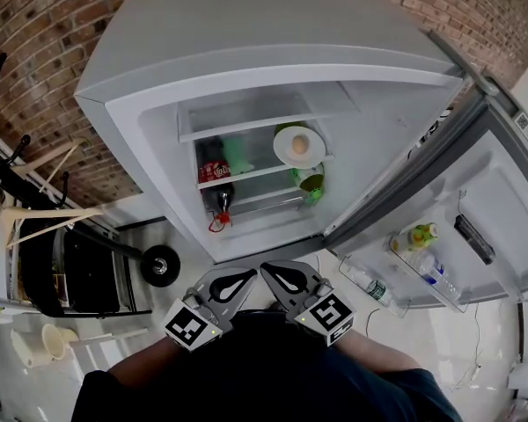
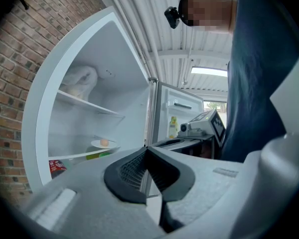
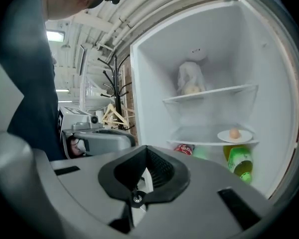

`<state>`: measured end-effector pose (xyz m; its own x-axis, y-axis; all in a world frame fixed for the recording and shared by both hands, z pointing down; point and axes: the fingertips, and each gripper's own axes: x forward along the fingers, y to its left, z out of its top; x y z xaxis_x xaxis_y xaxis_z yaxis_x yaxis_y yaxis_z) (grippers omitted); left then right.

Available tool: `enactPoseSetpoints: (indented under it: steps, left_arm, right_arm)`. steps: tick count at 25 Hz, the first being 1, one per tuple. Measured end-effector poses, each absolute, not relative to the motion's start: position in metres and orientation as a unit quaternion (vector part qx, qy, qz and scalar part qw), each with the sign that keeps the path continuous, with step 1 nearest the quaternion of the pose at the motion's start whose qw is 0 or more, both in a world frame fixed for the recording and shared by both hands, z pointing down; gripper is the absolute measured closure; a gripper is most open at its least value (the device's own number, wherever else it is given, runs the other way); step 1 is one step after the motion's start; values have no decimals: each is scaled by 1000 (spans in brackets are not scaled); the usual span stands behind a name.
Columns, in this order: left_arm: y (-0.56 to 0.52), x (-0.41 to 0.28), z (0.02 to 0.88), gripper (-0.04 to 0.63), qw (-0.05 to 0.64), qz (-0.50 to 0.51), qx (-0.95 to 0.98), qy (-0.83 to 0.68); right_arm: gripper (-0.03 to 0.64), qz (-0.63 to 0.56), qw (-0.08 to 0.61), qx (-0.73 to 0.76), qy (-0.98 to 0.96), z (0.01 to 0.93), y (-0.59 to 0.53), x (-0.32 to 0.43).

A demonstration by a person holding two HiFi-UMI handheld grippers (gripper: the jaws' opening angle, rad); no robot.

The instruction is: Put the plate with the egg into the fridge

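The white fridge (image 1: 246, 25) stands open in front of a red brick wall (image 1: 44, 51), its door (image 1: 475, 192) swung out to the right. The white round plate (image 1: 299, 146) sits inside on the middle glass shelf (image 1: 251, 176), toward the shelf's right end, with the pale brown egg (image 1: 299, 145) on its centre. In the right gripper view the plate (image 3: 234, 136) lies flat near the shelf's front edge, the egg (image 3: 234, 133) on top. Below it stands a green plastic bottle (image 3: 239, 164), with a red drink can (image 3: 184, 148) to the left. A white bag (image 3: 191, 81) rests on the shelf above. The door's bin holds a yellow-green bottle (image 1: 422, 235) and clear water bottles (image 1: 434, 271).

Both grippers are well apart from the fridge, held close to the person's dark-clad body and angled toward each other. The left gripper (image 1: 233, 286) has its jaws pressed together with nothing between them, as its own view confirms (image 2: 148, 153). The right gripper (image 1: 289, 281) is likewise closed and empty (image 3: 146, 153). Neither touches the plate.
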<state>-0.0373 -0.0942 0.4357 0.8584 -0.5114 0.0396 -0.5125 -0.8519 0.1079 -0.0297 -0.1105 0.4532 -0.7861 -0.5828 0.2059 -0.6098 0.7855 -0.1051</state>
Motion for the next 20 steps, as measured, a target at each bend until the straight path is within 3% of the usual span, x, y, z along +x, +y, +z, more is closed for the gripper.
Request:
enactPoseSetpoints:
  steps: [20]
  left_arm:
    - [-91,-32,433,597,54,5,965,-258]
  right_arm:
    - [607,91,60,318,-942,449,-108,-21]
